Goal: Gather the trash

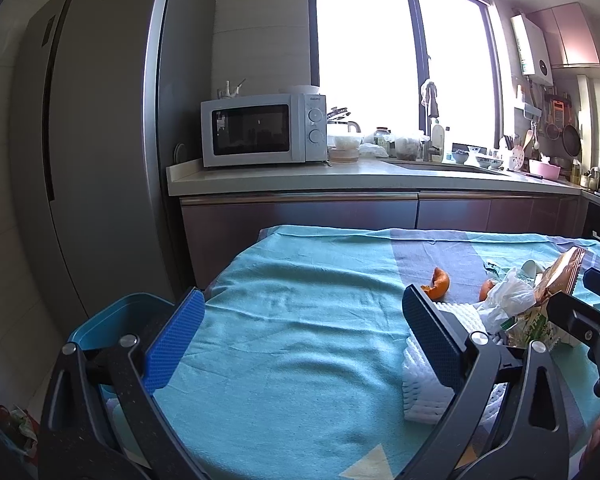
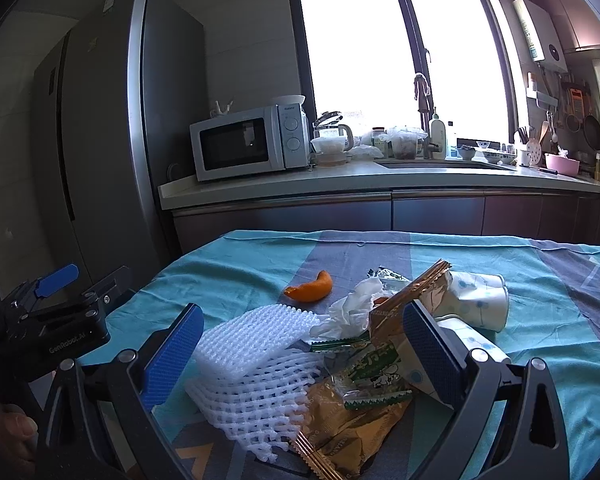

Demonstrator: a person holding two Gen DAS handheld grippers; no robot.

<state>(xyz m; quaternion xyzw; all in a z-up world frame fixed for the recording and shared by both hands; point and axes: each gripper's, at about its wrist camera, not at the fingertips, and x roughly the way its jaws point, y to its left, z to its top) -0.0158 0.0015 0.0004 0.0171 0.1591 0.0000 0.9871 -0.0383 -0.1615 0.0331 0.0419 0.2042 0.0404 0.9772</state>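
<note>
Two grippers, both with jaws spread wide and nothing in them, so no trash is collected yet as far as I can see. The whole pile sits on the teal tablecloth (image 2: 240,256): white foam netting (image 2: 256,364), a crumpled tissue (image 2: 350,312), a gold snack wrapper (image 2: 352,432), a green wrapper (image 2: 374,364), a paper cup (image 2: 480,300) and a bit of orange peel (image 2: 310,290) lying a little apart behind the rest.

My right gripper (image 2: 300,360) hangs right over the heap, netting and wrappers sitting between the fingers. The left gripper (image 1: 300,344) is off to the side over bare cloth, with a blue bin (image 1: 112,320) just off the table edge beside its left finger.

What worries me: everything overlaps, so closing here could pinch netting plus a wrapper corner and drag the pile along, or snag the cloth itself. The foam is squishy and the wrappers slick, so a shallow pinch could slip on the way to the bin. The peel looks easy to forget too.
</note>
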